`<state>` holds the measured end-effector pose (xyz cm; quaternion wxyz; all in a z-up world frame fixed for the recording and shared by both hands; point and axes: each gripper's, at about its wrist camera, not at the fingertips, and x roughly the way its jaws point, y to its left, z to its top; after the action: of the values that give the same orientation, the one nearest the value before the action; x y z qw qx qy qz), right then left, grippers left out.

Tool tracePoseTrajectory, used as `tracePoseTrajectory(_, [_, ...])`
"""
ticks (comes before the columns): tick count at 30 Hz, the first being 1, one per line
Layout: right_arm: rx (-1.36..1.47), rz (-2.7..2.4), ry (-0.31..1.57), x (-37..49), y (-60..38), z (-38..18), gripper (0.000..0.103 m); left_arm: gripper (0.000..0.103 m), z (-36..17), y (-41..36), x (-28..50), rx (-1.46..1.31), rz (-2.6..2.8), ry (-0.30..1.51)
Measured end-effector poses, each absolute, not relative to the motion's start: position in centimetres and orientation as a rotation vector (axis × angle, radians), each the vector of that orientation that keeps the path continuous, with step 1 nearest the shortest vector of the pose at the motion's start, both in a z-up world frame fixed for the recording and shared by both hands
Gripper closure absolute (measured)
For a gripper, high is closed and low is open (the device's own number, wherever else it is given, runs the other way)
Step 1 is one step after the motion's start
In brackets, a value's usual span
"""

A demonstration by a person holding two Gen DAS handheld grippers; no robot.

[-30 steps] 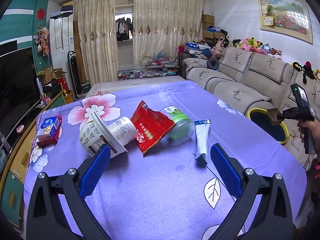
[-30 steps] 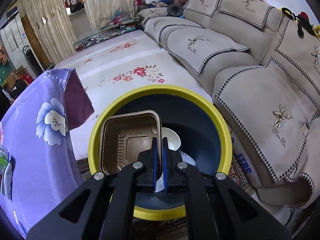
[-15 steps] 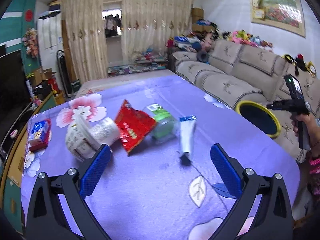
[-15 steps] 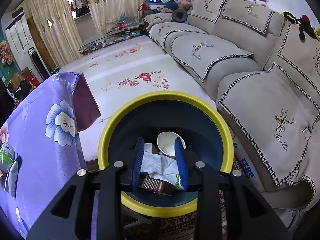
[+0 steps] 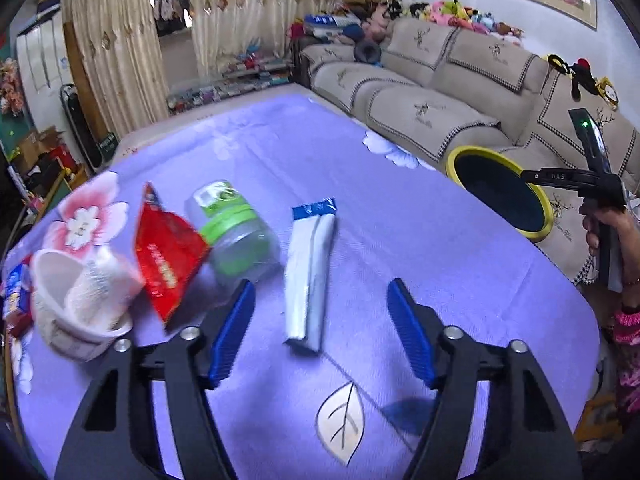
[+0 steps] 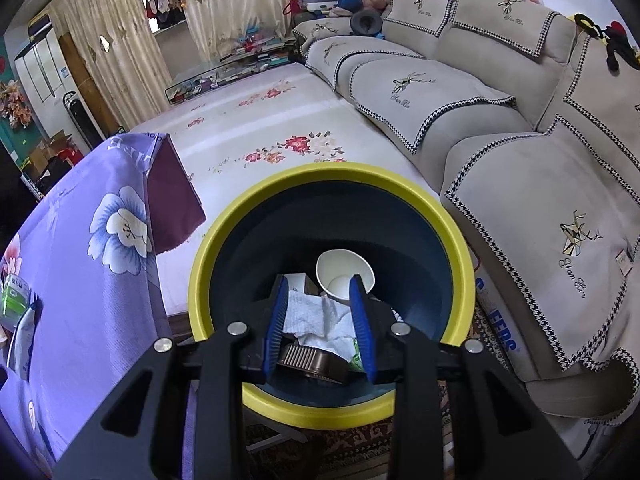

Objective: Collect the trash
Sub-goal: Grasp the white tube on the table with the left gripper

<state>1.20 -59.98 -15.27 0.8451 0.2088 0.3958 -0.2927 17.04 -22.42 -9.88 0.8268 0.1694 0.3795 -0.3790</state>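
Flat white-and-blue tube [image 5: 310, 276] lying on the purple tablecloth [image 5: 420, 240] just ahead of the left gripper [image 5: 320, 332], jaws narrowing with nothing pinched: probably light, squishy, slippery, so best nipped across its middle.

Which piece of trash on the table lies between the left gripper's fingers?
The white tube with blue end; the red packet, green-banded jar and cup lie left.

Table w/ purple floral cloth [image 5: 400, 240]: white-blue tube [image 5: 310, 268] centre; clear green-banded jar [image 5: 236, 236], red packet [image 5: 168, 252], white cup [image 5: 80, 300] left; poss. small box [image 5: 16, 296] at edge.
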Motion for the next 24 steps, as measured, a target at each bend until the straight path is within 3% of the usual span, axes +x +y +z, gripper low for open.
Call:
tracePoseTrajectory(13, [0.446, -0.595, 0.853, 1.4, -60.2, -16.3, 0.073, 0.067, -13.2, -25.6, 19.7, 0.377, -0.765, 0.930])
tracePoseTrajectory(17, [0.451, -0.591, 0.855, 1.4, -60.3, -16.5, 0.073, 0.081, -13.2, -25.6, 20.4, 0.370, -0.745, 0.934])
tracePoseTrajectory(24, [0.451, -0.588, 0.850, 1.1, -60.2, -16.4, 0.073, 0.085, -12.3, -25.6, 20.0, 0.356, -0.758, 0.920])
